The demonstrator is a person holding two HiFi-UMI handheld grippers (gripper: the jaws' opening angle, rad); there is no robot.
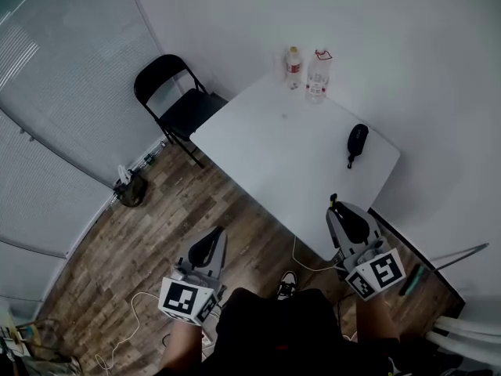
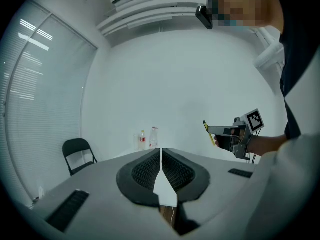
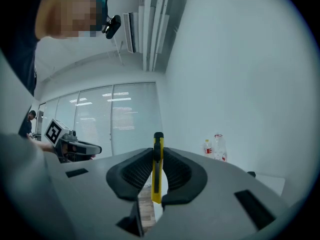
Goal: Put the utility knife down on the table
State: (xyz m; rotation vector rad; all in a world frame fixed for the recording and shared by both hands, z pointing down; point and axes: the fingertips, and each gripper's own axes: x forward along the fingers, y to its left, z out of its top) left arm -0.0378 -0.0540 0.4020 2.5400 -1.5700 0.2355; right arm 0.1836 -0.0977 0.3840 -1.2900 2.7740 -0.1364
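A yellow utility knife (image 3: 157,169) with a black slider stands upright between the jaws of my right gripper (image 3: 156,171), which is shut on it. In the head view the right gripper (image 1: 337,210) hangs over the near corner of the white table (image 1: 266,155), the knife tip (image 1: 333,200) just showing. From the left gripper view the knife (image 2: 207,132) sticks up from the right gripper. My left gripper (image 1: 213,241) is over the wood floor, left of the table; its jaws are shut with nothing between them (image 2: 160,171).
Two plastic bottles (image 1: 307,73) stand at the table's far corner. A black case (image 1: 356,141) lies near the table's right edge. A black folding chair (image 1: 176,100) stands left of the table. Cables trail on the wood floor (image 1: 133,304). White walls close in behind.
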